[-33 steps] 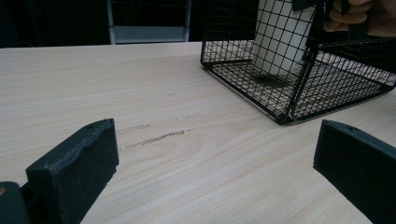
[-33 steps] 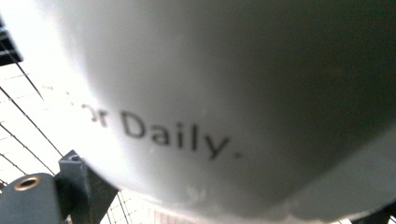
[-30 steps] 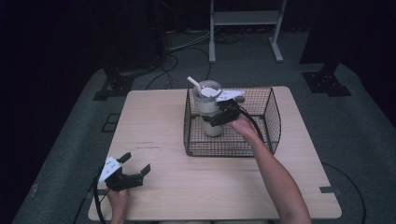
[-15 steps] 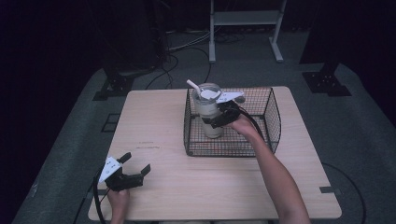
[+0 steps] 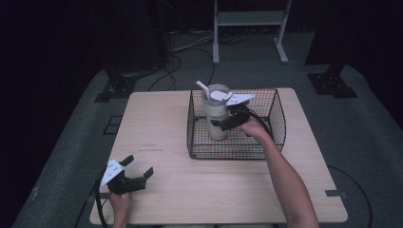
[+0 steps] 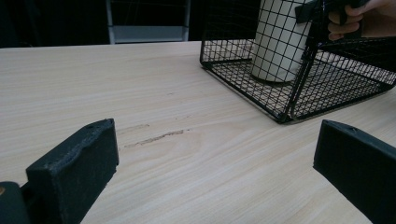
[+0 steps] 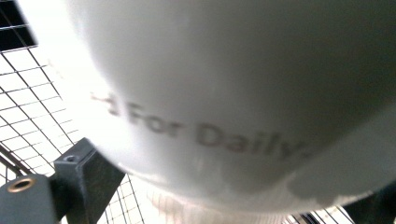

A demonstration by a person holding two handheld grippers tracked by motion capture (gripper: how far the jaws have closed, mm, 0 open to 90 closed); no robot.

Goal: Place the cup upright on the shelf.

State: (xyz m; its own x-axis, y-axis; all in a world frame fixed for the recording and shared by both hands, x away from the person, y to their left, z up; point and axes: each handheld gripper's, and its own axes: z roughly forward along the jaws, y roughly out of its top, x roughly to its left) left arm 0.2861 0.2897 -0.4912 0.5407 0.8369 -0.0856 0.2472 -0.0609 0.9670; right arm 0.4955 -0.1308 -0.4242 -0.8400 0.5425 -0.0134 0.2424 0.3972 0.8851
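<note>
While your right gripper (image 5: 227, 121) reaches into the black wire mesh basket (image 5: 278, 124), its jaws sit on either side of the tall cream-white tumbler with a clear lid and white straw (image 5: 215, 113), pressed against the cup's wall. In the right gripper view the tumbler's pale side looms just beyond the jaws, with blurred grey lettering across it, and one black jaw shows at the lower left touching the cup. The tumbler stands upright on the basket floor, toward the basket's left end, with the straw leaning left out of the lid. The basket itself rests on the far right part of the light wooden table (image 5: 157, 128).

Your left gripper (image 5: 134, 173) rests near the table's near left corner, well apart from the basket. Its two black jaws are spread wide with nothing between them; in the left gripper view bare wood grain shows between them, and the basket and cup stand beyond.
</note>
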